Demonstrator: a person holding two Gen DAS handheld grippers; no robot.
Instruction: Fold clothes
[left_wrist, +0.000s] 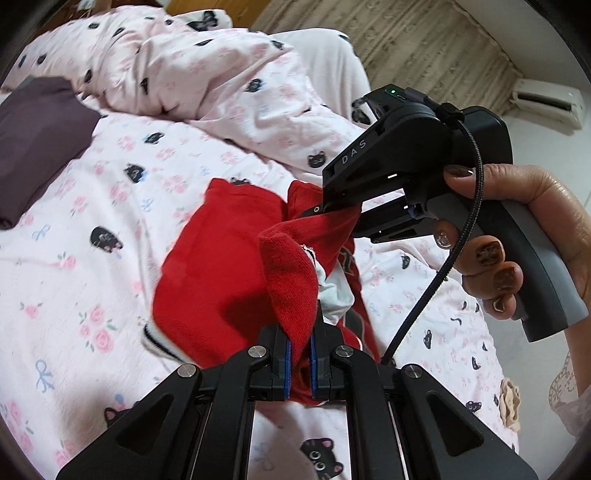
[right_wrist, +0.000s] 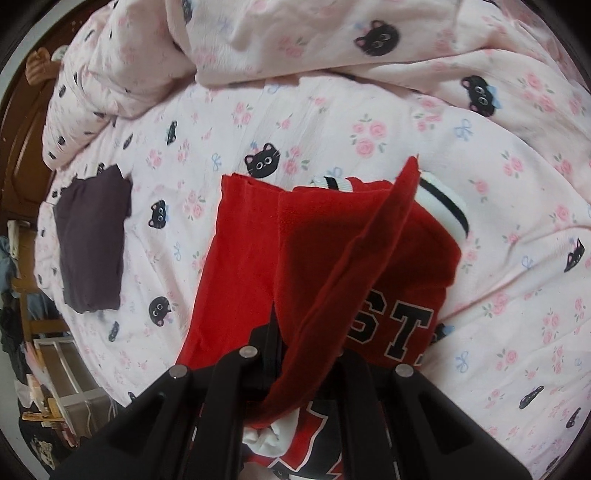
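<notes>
On the bed sheet (right_wrist: 295, 122), in the middle of the pink cat-and-rose print: a red sweatshirt (right_wrist: 243, 258), partly folded, back panel flat, black block lettering showing on the side nearer the cameras, a white-and-black striped cuff (right_wrist: 447, 210) poking out at the far edge. One fold of red fleece lifted off the body of the sweatshirt and stretched between two grips. Judged soft, thick and limp: light to carry, no stiffness to hold a crease, likely to sag and bunch wherever unsupported, not slippery against rubber pads. Best taken at hems, side seams or ribbed trim, with two holds set apart along one edge so the panel hangs straight before being laid over.

Left claw (left_wrist: 300, 363): blue-padded fingers drawn almost together, red fabric pinched between them at the near edge of the sweatshirt. Right claw (left_wrist: 325, 207): tips closed down on another bit of the raised fabric, further along the sweatshirt; seen from its own camera mostly buried under the draped fold.

Beyond the sweatshirt, a rumpled duvet (right_wrist: 332, 40) in the same print. Well apart from the sweatshirt, a folded dark purple garment (right_wrist: 92, 240) lying flat on the sheet. Right hand (left_wrist: 532, 236) around the grey handle.
</notes>
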